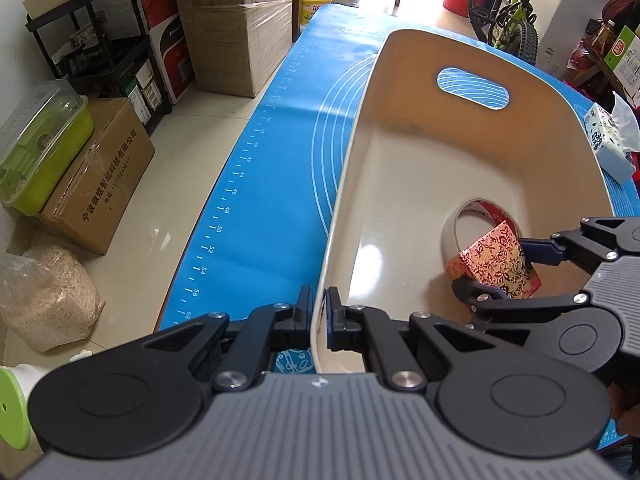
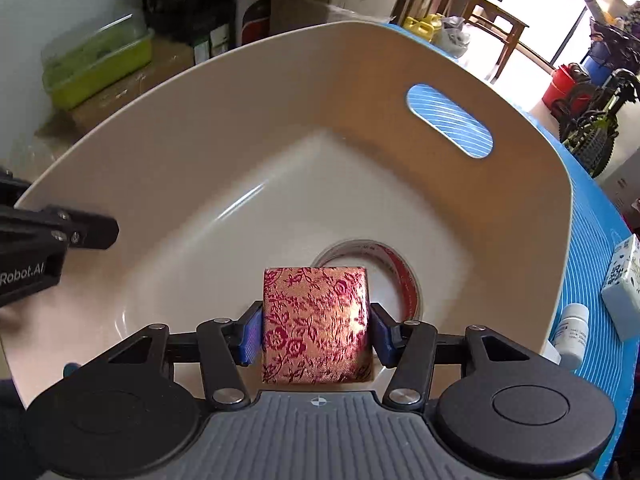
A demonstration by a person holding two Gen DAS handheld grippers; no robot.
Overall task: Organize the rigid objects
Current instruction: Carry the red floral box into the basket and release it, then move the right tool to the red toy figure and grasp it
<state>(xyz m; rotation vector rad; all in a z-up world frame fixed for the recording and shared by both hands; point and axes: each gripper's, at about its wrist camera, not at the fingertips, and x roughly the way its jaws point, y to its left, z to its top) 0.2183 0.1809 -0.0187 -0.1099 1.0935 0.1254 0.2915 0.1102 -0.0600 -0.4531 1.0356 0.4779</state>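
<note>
1. The right hand-held gripper (image 2: 316,336) clamps a small red-and-gold floral box (image 2: 316,324) by its side faces, low inside the beige plastic basin (image 2: 280,80).
2. The left hand-held gripper (image 1: 319,316) pinches the basin's near rim.
3. The box looks light, stiff and glossy, perhaps slippery.

You see a glossy, smooth cream plastic tub (image 2: 520,184). The box (image 2: 316,324) in it shines like metallic foil paper with a red floral print. The roll of tape (image 2: 404,276) looks glossy. The blue mat (image 1: 256,200) on the worktop is matt and smooth.
</note>
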